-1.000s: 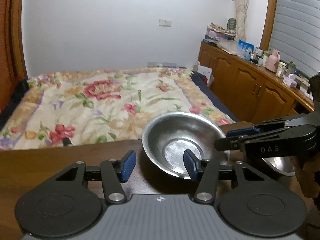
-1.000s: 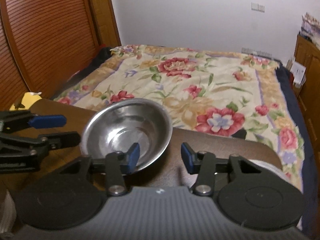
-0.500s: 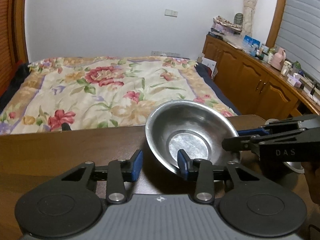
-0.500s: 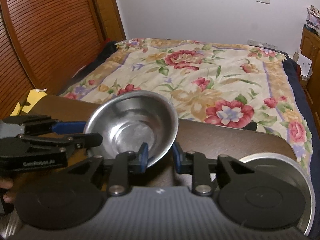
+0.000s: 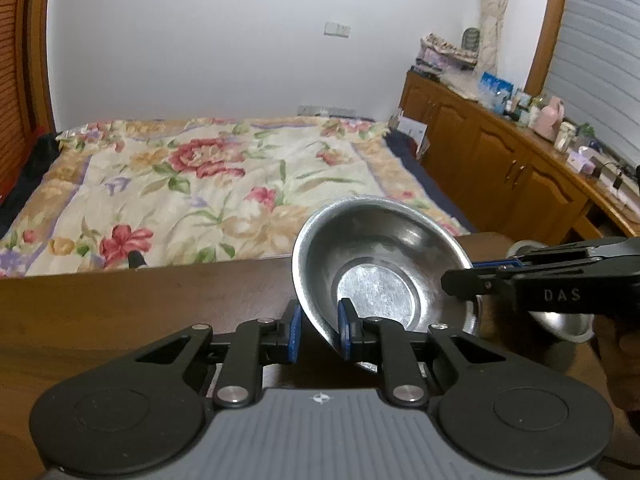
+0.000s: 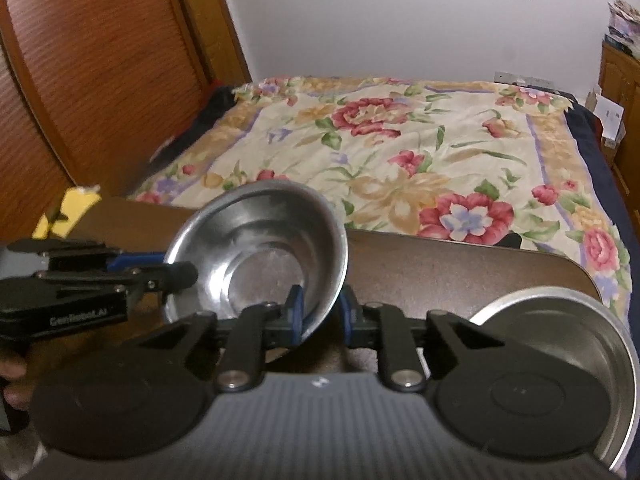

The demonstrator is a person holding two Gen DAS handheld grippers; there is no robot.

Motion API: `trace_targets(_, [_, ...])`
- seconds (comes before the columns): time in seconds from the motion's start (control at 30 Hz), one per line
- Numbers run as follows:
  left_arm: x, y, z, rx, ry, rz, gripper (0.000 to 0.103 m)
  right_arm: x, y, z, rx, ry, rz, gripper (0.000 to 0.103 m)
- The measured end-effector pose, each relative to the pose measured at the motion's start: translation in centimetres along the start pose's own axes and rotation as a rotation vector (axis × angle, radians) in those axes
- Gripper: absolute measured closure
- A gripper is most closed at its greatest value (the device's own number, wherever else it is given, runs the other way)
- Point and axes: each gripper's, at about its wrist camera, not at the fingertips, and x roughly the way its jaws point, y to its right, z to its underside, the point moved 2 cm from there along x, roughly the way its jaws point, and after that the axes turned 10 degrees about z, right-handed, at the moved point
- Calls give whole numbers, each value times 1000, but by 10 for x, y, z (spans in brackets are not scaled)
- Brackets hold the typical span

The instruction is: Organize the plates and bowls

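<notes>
A steel bowl (image 5: 376,264) sits tilted over the brown wooden table (image 5: 120,320). My left gripper (image 5: 318,334) has its blue pads on either side of the bowl's near-left rim, jaws closing and pressing on the wall. In the right wrist view the same bowl (image 6: 260,240) has its near-right rim between the pads of my right gripper (image 6: 322,312), whose jaws are closing too. Each gripper shows in the other's view: the right gripper (image 5: 456,280) at the bowl's right rim, the left gripper (image 6: 180,272) at its left rim.
A shallow steel plate (image 6: 560,320) lies on the table at the right, partly behind my right gripper. A bed with a floral quilt (image 5: 208,184) stands just past the table's far edge. Wooden cabinets (image 5: 500,168) line the right wall. A hand (image 5: 616,344) holds the right gripper.
Both pairs of jaws have narrowed from well apart down onto the bowl's rim. The bowl now tips with its far rim raised.
</notes>
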Motion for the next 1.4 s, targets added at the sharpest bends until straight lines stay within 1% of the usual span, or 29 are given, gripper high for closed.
trace_targets(0.2, [-32, 22, -9, 32, 54, 27, 82, -33, 7, -4, 65, 68, -11, 87])
trace_targets(0.4, [-69, 45, -15, 64, 114, 69, 83, -77, 10, -4, 78, 145, -11, 88])
trace_targets(0.57, [-98, 63, -12, 93, 159, 101, 83, -110, 8, 0, 90, 192, 1, 88])
trace_targets(0.67, [-111, 69, -9, 108, 173, 118, 83, -126, 7, 3, 85, 217, 10, 88])
trace_targets(0.83, [-132, 79, -4, 133, 178, 154, 83, -139, 9, 9, 97, 219, -3, 88])
trace_targets(0.93, [-143, 87, 1, 155, 181, 151, 83, -146, 9, 12, 102, 217, -15, 88])
trace_targets(1.4, [-179, 107, 12, 210, 197, 156, 82, -189, 2, 28, 66, 257, -5, 88])
